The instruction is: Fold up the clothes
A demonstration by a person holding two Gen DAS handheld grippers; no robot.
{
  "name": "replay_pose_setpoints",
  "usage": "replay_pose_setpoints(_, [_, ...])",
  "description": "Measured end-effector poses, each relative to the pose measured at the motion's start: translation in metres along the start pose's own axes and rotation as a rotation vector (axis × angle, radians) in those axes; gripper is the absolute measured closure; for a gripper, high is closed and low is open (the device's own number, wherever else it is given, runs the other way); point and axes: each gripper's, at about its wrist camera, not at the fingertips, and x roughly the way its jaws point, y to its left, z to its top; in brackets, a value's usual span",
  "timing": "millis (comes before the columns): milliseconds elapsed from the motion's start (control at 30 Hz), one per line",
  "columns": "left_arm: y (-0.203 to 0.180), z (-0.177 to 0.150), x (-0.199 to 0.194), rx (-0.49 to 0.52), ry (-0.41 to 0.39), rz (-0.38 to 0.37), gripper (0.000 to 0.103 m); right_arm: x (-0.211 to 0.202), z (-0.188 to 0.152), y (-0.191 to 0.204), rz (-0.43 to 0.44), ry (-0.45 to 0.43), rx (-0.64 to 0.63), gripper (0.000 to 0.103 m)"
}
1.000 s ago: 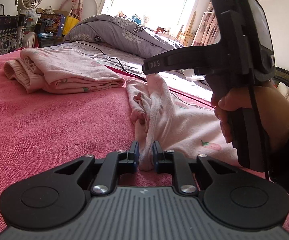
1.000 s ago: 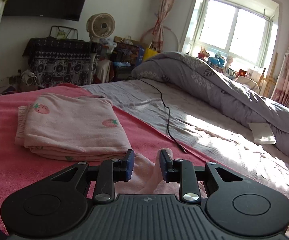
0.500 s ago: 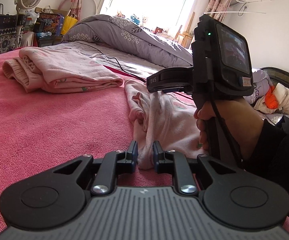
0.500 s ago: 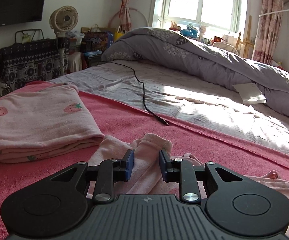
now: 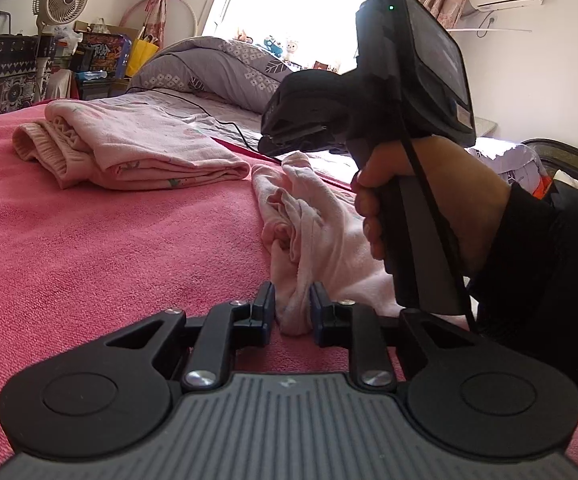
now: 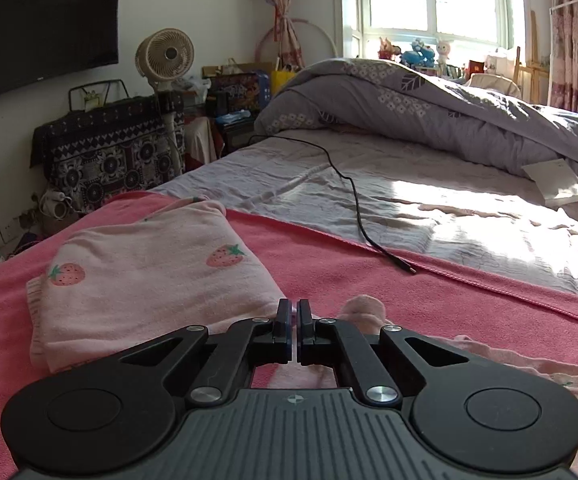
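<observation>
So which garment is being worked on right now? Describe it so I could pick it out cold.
On the pink blanket over the bed, two pale pink garments lie. The folded one is a flat stack with strawberry prints; the one in work is the crumpled garment beside it, nearer the black cable. It alone is bunched in loose ridges.

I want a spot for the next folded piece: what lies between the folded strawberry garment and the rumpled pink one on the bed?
In the left wrist view, only bare red blanket separates the folded garment from the rumpled garment.
</observation>
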Motion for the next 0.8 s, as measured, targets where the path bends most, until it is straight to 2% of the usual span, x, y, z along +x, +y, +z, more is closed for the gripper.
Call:
replay_pose_setpoints(167, [0.003, -0.001, -0.001, -0.012, -0.004, -0.014, 0.075, 0.019, 0.003, 0.013, 0.013, 0.041, -0.020, 0.098])
replay_pose_setpoints(200, [0.003, -0.001, -0.001, -0.014, -0.004, -0.016, 0.075, 0.016, 0.004, 0.010, 0.004, 0.035, -0.022, 0.097])
replay_pose_setpoints(267, [0.004, -0.001, -0.002, -0.015, -0.005, -0.019, 0.075, 0.001, 0.004, 0.006, -0.067, -0.004, -0.062, 0.092])
replay_pose_setpoints(367, [0.003, -0.002, -0.002, -0.014, -0.005, -0.017, 0.075, -0.021, -0.005, 0.002, -0.168, -0.016, -0.181, 0.069])
replay_pose_setpoints(400, [0.003, -0.002, -0.003, -0.012, -0.006, -0.015, 0.075, -0.023, -0.009, 0.002, -0.187, -0.008, -0.211, 0.055])
replay_pose_setpoints(433, [0.002, -0.002, -0.003, -0.010, -0.007, -0.012, 0.075, -0.021, -0.013, 0.002, -0.203, 0.009, -0.232, 0.051])
replay_pose_setpoints(467, [0.002, -0.002, -0.003, -0.008, -0.007, -0.010, 0.075, -0.018, -0.018, 0.001, -0.218, 0.028, -0.252, 0.051])
replay_pose_setpoints(500, [0.002, -0.003, -0.004, -0.007, -0.011, -0.007, 0.075, -0.013, -0.021, 0.001, -0.220, 0.056, -0.257, 0.070])
replay_pose_setpoints(533, [0.001, -0.003, -0.004, -0.005, -0.015, -0.004, 0.074, -0.002, -0.025, -0.001, -0.196, 0.113, -0.243, 0.096])
replay_pose_setpoints(567, [0.001, -0.003, -0.005, -0.005, -0.021, 0.001, 0.074, 0.003, -0.026, -0.002, -0.181, 0.130, -0.211, 0.097])
replay_pose_setpoints(700, [0.001, -0.005, -0.006, -0.005, -0.021, 0.018, 0.073, 0.007, -0.019, 0.006, -0.087, 0.082, -0.117, 0.096])
replay_pose_setpoints(800, [0.001, -0.006, -0.008, -0.006, -0.024, 0.021, 0.073, 0.020, -0.020, 0.002, -0.046, 0.102, -0.083, 0.096])
